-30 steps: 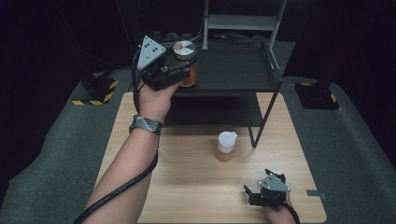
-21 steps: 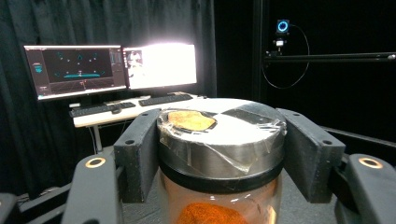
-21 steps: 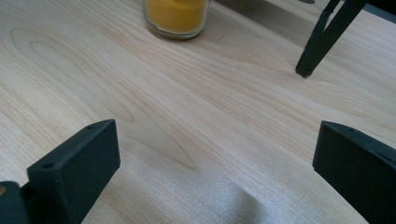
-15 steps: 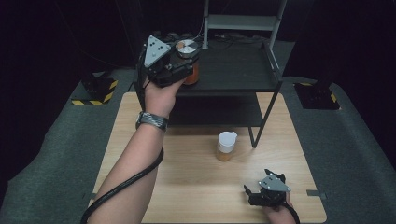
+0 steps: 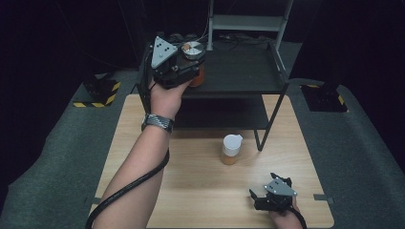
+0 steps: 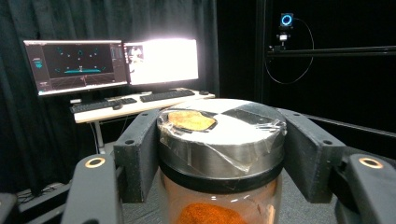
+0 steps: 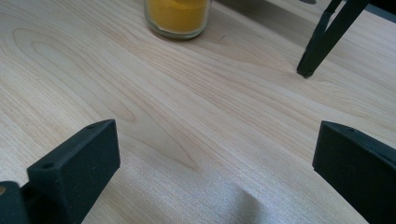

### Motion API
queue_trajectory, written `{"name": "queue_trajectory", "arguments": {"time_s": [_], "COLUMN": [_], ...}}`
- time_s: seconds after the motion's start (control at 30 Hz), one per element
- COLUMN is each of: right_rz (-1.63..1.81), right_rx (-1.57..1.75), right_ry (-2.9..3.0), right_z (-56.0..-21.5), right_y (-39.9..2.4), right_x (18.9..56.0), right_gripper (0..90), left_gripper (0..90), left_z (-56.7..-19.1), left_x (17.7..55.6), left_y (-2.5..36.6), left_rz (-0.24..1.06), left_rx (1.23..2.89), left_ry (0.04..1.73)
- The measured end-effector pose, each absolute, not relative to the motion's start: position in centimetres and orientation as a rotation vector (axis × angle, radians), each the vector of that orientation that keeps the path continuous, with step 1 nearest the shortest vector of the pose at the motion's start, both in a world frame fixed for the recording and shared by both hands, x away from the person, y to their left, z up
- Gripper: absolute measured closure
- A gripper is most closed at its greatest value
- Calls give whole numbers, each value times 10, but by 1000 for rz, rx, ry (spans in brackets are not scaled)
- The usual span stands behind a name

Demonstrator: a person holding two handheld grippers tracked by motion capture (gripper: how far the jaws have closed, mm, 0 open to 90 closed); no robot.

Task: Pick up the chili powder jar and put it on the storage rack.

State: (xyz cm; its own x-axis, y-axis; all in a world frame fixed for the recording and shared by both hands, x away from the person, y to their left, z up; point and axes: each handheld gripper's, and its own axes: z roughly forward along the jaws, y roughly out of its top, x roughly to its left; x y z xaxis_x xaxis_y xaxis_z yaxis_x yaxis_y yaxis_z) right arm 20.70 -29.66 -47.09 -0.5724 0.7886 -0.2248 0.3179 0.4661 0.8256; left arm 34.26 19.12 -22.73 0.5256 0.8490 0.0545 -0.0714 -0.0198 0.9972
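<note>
L gripper (image 6: 219, 154) clamped spice jar (image 6: 220, 140) below its lid at rack (image 5: 248, 71) top, apparently for shelving; R gripper (image 7: 210, 154) lay agape on table (image 7: 196, 116).

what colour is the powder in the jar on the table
Yellow-orange powder in the jar, clearest in the right gripper view.

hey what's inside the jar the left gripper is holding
Through the glass of the jar, an orange-red powder shows. The metal lid and the frame's edge hide how full it is.
</note>
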Motion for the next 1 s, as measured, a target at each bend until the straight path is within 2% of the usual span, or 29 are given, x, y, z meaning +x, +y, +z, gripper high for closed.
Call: {"name": "queue_trajectory", "arguments": {"time_s": [0.57,0.63,0.83,0.9,1.0], "right_rz": [1015,1017,1017,1016,1019], "right_rx": [913,915,915,911,918], "right_ry": [2116,2117,2117,2117,2117], "right_z": [-471,-471,-471,-471,-471], "right_y": [-297,-297,-297,-297,-297], "right_x": [207,207,207,207,207], "right_gripper": [0,0,0,0,0], "left_gripper": [325,281,44,3,3], "left_z": [-229,-228,-225,-227,-228], "left_x": [345,344,340,336,331], "left_y": [189,185,179,180,182], "left_rz": [824,833,829,841,846], "left_rx": [1384,1390,1380,1374,1379], "left_ry": [745,752,791,789,781]}}
